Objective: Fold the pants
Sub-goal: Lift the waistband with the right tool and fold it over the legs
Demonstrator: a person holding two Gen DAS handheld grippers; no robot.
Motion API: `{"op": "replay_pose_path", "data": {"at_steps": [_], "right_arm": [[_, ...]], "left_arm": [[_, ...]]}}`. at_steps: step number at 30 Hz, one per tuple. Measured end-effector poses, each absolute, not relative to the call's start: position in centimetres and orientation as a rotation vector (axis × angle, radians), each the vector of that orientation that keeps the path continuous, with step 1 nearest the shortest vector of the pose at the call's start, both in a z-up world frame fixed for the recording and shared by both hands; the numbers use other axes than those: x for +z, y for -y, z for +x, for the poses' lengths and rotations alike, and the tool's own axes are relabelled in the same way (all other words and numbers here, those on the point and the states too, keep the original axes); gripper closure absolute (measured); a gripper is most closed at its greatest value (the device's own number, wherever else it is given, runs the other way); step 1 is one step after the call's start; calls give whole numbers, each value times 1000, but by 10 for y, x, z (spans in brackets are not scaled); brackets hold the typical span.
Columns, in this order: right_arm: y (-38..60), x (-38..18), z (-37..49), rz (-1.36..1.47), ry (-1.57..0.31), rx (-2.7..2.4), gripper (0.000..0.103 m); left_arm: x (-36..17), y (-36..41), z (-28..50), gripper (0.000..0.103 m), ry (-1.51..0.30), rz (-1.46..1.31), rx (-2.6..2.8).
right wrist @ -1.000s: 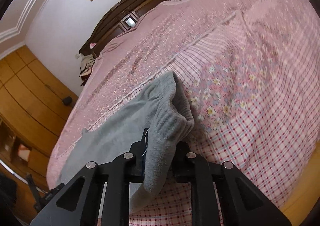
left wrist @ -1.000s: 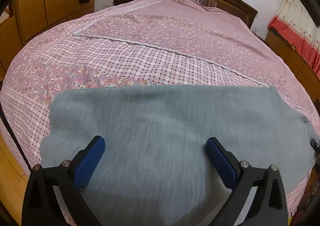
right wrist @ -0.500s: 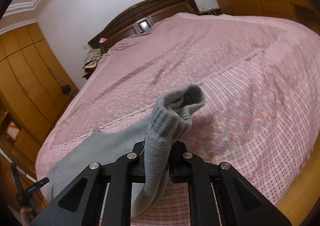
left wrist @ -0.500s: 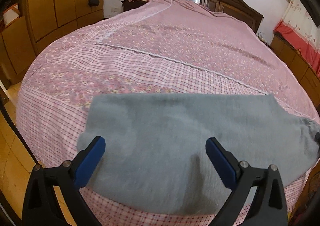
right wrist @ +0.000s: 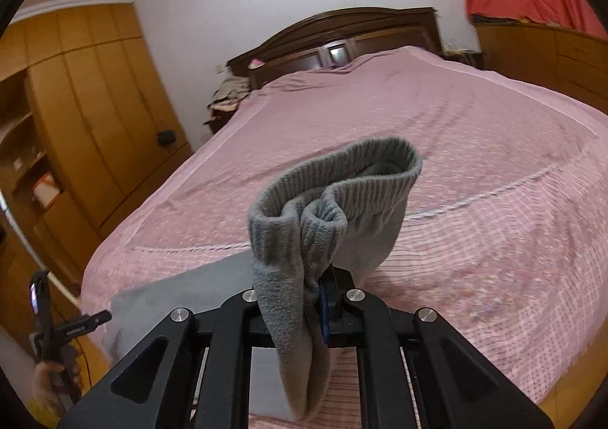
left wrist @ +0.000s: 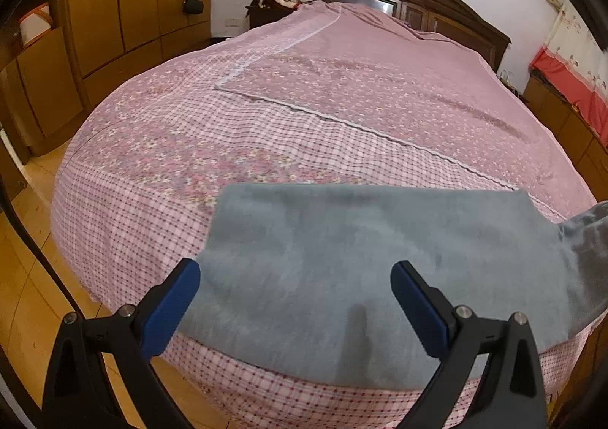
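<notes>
Right wrist view: one pair of grey pants (right wrist: 334, 216) lies along the near edge of the bed (right wrist: 437, 132), its ribbed cuff end pinched between the jaws of the right gripper (right wrist: 319, 299) and lifted clear of the bedspread; a second ago that end hung lower, close to the cover. In the left wrist view the pants (left wrist: 361, 258) lie flat, now further right in the frame. The left gripper (left wrist: 296, 288) hovers over them, jaws wide apart, as before.

Even, soft indoor light, no glare. Strong fisheye bending with black corners. Bedspread (right wrist: 475, 148) smeared by blur at right in the right wrist view.
</notes>
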State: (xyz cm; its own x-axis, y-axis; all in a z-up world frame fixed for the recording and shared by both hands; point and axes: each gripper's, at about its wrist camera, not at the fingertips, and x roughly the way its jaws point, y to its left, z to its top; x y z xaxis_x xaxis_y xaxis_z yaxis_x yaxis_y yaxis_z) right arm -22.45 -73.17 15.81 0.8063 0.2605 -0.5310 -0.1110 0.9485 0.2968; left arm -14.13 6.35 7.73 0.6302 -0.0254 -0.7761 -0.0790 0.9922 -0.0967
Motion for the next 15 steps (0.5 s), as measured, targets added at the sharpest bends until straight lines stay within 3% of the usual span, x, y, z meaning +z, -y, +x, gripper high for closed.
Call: {"op": "replay_pose_path", "data": {"at_steps": [15], "right_arm": [[645,154,-213,138,-651,367,90]], "left_arm": [[76,-88,-152,1,-897,-172,57]]}}
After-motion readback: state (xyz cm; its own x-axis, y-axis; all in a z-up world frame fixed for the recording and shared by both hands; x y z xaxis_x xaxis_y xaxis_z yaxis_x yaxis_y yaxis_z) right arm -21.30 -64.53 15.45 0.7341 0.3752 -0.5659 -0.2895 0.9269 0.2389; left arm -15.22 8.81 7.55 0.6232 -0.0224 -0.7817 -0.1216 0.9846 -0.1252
